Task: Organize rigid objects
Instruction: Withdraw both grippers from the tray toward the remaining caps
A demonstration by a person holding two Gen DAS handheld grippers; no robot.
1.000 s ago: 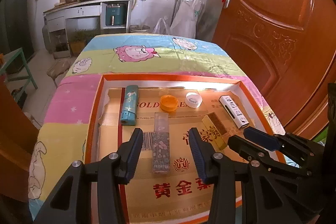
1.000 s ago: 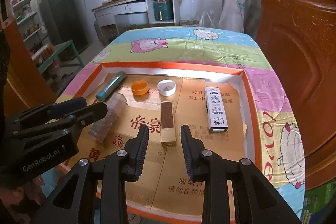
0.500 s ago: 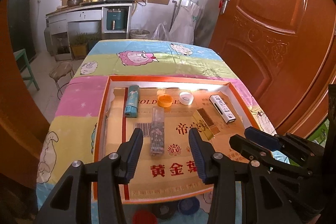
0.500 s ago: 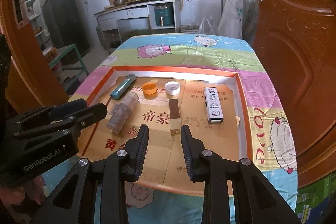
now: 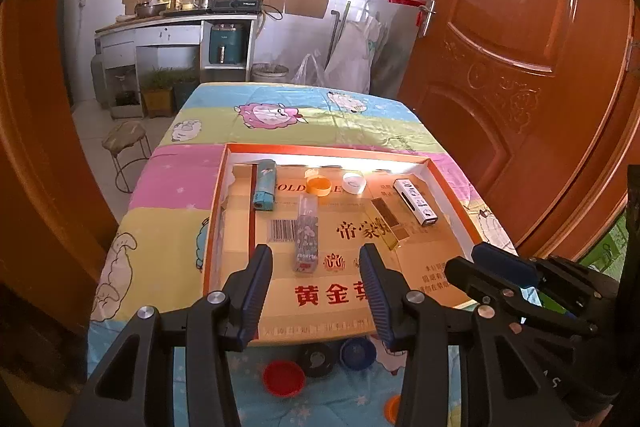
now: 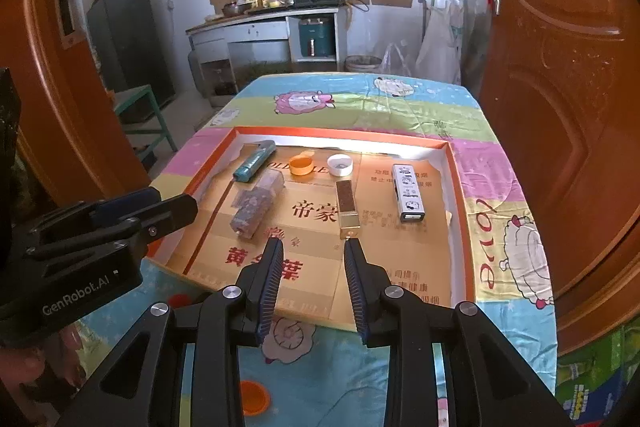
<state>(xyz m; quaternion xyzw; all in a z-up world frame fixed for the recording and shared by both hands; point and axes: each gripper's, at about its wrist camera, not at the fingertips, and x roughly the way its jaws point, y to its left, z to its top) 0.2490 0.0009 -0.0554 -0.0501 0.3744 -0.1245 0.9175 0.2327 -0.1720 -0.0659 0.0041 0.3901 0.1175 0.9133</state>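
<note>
An orange-rimmed cardboard tray (image 5: 328, 149) lies on the cartoon tablecloth. In it are a teal box (image 5: 264, 185), an orange cap (image 5: 319, 185), a white cap (image 5: 354, 182), a clear patterned box (image 5: 307, 233), a gold and brown box (image 5: 386, 223) and a white printed box (image 5: 416, 201). The same boxes show in the right wrist view: clear (image 6: 256, 205), gold (image 6: 347, 205), white (image 6: 408, 193). My left gripper (image 5: 315, 255) hovers open above the tray's near end, empty. My right gripper (image 6: 313, 243) hangs beside it, jaws apart, holding nothing.
Loose caps lie on the tablecloth in front of the tray: red (image 5: 283, 378), black (image 5: 318, 359), blue (image 5: 357, 353), and an orange one (image 6: 250, 397). A wooden door (image 5: 520, 67) stands close on the right. A stool (image 5: 126, 139) is left of the table.
Both grippers have drawn back and upward from the tray, which now looks smaller. The table's near edge and the loose caps have come into view. Jaw gaps are unchanged.
</note>
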